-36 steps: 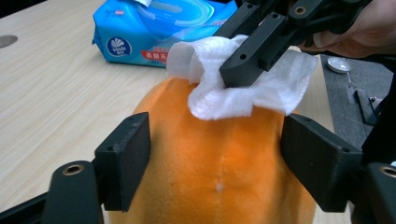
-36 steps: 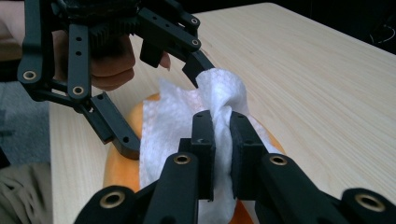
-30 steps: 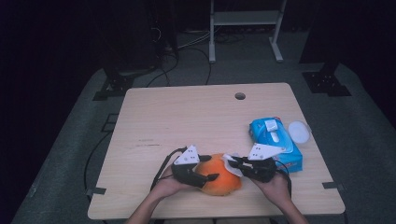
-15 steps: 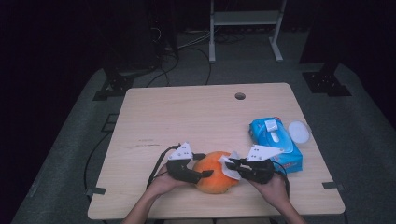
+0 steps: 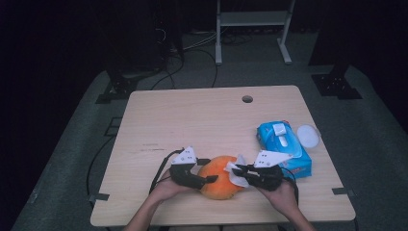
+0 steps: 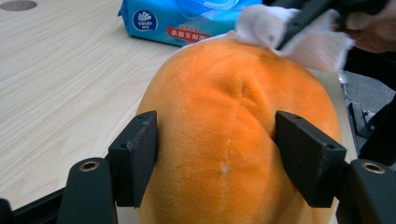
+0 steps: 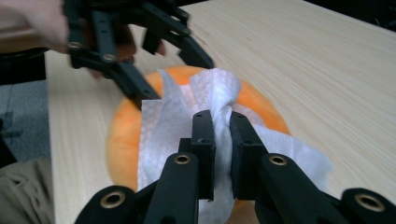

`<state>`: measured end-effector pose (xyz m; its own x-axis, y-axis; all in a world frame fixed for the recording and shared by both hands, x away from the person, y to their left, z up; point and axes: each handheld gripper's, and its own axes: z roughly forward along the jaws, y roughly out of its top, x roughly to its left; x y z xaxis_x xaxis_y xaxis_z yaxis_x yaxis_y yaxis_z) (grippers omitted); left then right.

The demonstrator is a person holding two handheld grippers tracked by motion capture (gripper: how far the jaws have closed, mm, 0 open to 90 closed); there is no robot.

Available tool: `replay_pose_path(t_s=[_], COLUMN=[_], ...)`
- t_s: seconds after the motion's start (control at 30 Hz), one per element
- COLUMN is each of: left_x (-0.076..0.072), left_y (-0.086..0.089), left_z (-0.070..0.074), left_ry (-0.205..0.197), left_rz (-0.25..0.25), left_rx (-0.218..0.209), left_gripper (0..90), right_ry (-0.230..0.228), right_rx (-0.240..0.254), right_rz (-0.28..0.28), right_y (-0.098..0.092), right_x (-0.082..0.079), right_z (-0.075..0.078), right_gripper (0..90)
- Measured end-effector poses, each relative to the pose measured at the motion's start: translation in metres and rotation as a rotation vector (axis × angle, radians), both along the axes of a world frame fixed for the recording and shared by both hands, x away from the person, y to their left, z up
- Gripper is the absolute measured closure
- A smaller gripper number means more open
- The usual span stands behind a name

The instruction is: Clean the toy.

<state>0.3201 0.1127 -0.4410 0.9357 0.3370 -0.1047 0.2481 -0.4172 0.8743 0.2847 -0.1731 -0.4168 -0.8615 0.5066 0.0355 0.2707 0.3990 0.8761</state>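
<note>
Near the table's (image 5: 159, 115) front edge, with bare wood stretching far and left, an orange plush ball (image 5: 220, 176) sits between both tools. Left gripper (image 5: 204, 174) has its jaws half open, pressed against the ball's two sides. Right gripper (image 5: 235, 172) is closed tight on a white wipe (image 7: 205, 107) draped over the ball's top. At right, near the table's edge, lies a blue wipes pack (image 6: 187, 18); its logo reads "Vinda".

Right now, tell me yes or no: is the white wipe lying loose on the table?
No, the right gripper has the white wipe pinched between its jaws, draped against the orange plush toy.
</note>
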Motion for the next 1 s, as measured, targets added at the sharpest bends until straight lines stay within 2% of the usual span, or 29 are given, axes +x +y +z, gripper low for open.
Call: replay_pose_path(t_s=[0.07, 0.27, 0.3, 0.5, 0.73, 0.83, 0.9, 1.0], left_x=[0.000, 0.000, 0.000, -0.001, -0.005, -0.007, -0.007, -0.007], left_y=[0.000, 0.004, 0.004, 0.003, -0.002, -0.003, -0.002, -0.001], left_z=[0.000, -0.001, -0.001, -0.001, -0.001, -0.001, -0.001, -0.002], left_ry=[0.005, 0.007, 0.006, 0.004, -0.015, -0.027, -0.027, -0.024], left_rz=[-0.003, -0.014, -0.012, -0.017, -0.048, -0.054, -0.054, -0.054], left_rx=[-0.003, -0.002, -0.005, -0.007, 0.003, 0.008, 0.005, 0.000], left_gripper=[31.8, 32.3, 32.2, 32.3, 34.3, 34.3, 34.3, 34.0], right_ry=[0.013, -0.007, -0.009, -0.016, 0.003, 0.022, 0.019, -0.009], right_rx=[0.012, 0.024, 0.048, 0.040, 0.021, 0.034, 0.040, 0.052], right_rz=[-0.009, 0.002, 0.025, 0.035, -0.025, -0.047, -0.044, -0.002], right_y=[-0.003, 0.003, 0.004, 0.008, -0.001, -0.007, -0.006, 0.002], right_x=[0.002, -0.001, -0.002, -0.004, 0.007, 0.013, 0.011, 0.002], right_z=[-0.001, 0.001, 0.002, 0.003, -0.004, -0.007, -0.005, 0.000], right_gripper=[81.1, 81.0, 81.0, 81.0, 81.1, 81.0, 81.0, 81.0])
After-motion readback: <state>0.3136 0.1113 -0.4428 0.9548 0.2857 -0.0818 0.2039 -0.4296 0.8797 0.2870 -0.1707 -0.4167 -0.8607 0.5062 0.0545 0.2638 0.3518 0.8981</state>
